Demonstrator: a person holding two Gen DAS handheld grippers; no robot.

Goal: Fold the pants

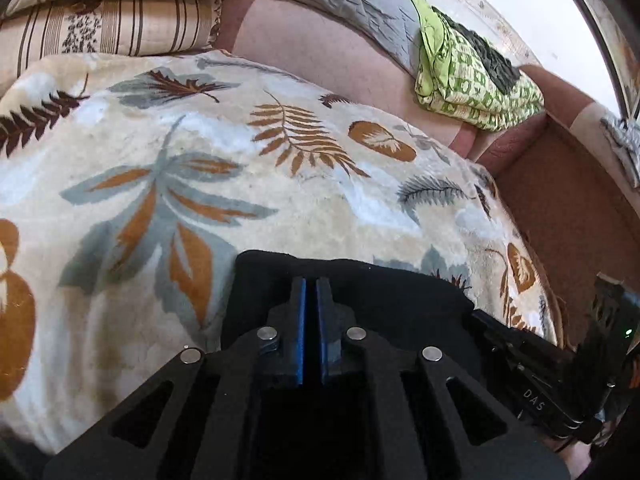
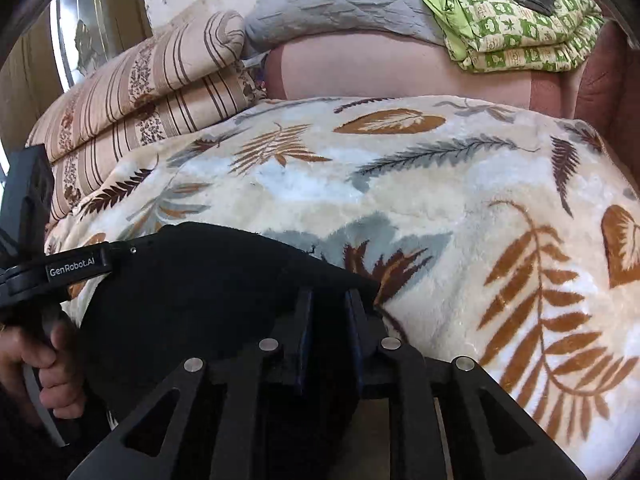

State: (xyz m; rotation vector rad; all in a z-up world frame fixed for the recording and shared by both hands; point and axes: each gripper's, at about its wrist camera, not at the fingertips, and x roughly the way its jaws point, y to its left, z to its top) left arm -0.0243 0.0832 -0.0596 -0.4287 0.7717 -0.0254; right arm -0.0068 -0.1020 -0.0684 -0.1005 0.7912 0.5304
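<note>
Here we clamp both jaws on the black pants (image 1: 360, 292) at lower frame, spreading them over the leaf-print blanket (image 1: 240, 184) for folding.

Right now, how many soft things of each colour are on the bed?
Black: 1, the pants
Leaf print: 1, the blanket
Striped: 1, the quilt
Grey: 1, the cover
Green: 1, the cloth, with a dark piece on top
Total: 5
</note>
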